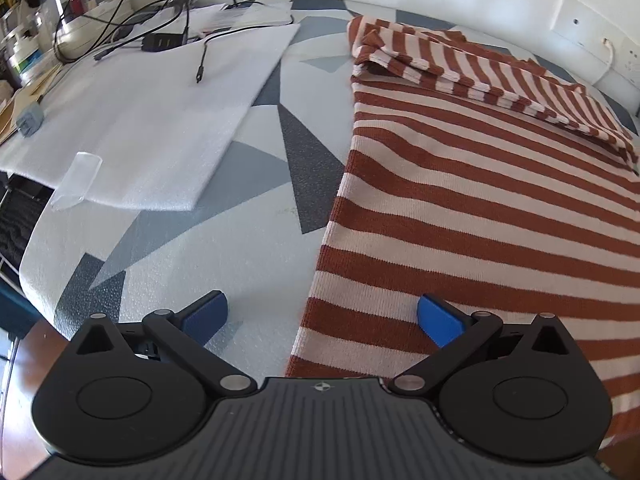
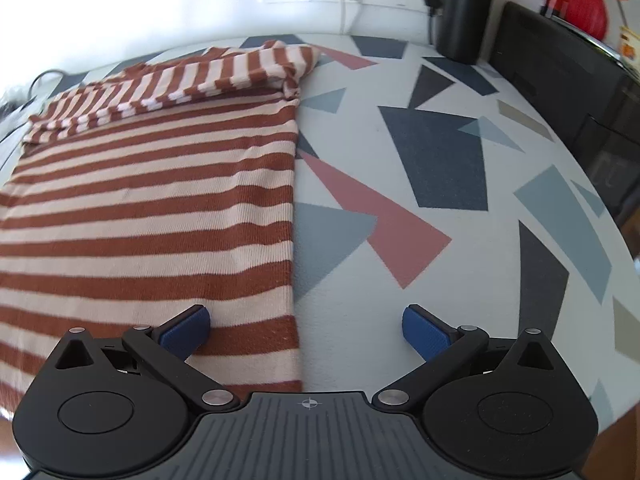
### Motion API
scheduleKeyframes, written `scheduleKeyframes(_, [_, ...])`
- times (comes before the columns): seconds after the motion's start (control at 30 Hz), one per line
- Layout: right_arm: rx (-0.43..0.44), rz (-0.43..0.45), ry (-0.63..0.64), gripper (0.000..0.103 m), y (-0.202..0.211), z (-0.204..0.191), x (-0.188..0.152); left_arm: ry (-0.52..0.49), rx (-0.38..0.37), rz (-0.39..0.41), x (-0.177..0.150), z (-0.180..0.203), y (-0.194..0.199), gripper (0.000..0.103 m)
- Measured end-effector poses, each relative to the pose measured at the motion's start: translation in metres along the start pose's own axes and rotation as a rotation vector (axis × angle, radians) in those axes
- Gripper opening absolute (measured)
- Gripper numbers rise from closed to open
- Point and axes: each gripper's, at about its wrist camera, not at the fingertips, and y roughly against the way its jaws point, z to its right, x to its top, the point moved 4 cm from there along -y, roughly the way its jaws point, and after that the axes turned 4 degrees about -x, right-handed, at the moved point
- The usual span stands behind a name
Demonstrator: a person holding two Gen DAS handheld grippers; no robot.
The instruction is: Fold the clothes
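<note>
Blue-padded grippers spread at the striped top's near corners

Blue pads stand wide apart on both tools, nothing between them. The left gripper [image 1: 322, 318] straddles the left edge of the striped top [image 1: 480, 208], the right gripper [image 2: 306, 330] its right edge. The garment lies flat on the patterned tablecloth [image 2: 420, 160] (sleeves folded across the far end). White foam sheet [image 1: 160, 112] lies far left.

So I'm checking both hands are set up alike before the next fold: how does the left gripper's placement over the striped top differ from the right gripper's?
The left gripper straddles the striped top's left edge; the right gripper straddles its right edge. The left gripper's right finger is over cloth and its left over the patterned tablecloth; the right gripper is mirrored, with its left finger over cloth. Both are open, near the hem, gripping nothing.
</note>
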Motion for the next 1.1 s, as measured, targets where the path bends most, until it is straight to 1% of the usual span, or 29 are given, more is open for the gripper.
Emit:
scheduleKeyframes(0.1, [-0.037, 0.026, -0.055, 0.102, 0.001, -0.005, -0.004, -0.050, -0.028, -0.030, 0.002, -0.002, -0.001, 0.103])
scheduleKeyframes(0.23, [-0.069, 0.022, -0.100, 0.102, 0.001, -0.007, -0.003, -0.063, -0.038, -0.057, 0.006, -0.003, -0.004, 0.103])
scheduleKeyframes(0.47, [-0.081, -0.019, -0.123, 0.102, 0.000, -0.007, 0.000, -0.031, -0.021, -0.051, 0.006, -0.002, -0.003, 0.103])
scheduleKeyframes(0.63, [-0.082, -0.026, -0.126, 0.102, 0.002, -0.006, -0.003, -0.052, -0.027, -0.056, 0.007, -0.002, -0.004, 0.103])
scheduleKeyframes(0.77, [-0.063, -0.044, -0.103, 0.102, 0.007, -0.006, -0.008, -0.066, -0.034, -0.050, 0.007, -0.002, -0.005, 0.103])
scheduleKeyframes(0.97, [-0.075, -0.024, -0.119, 0.102, 0.009, -0.008, -0.012, -0.087, -0.042, -0.033, 0.007, -0.001, -0.006, 0.103])
scheduleKeyframes(1.1, [-0.084, -0.067, -0.125, 0.102, 0.007, -0.008, -0.007, -0.108, -0.053, -0.024, 0.008, 0.000, -0.006, 0.103])
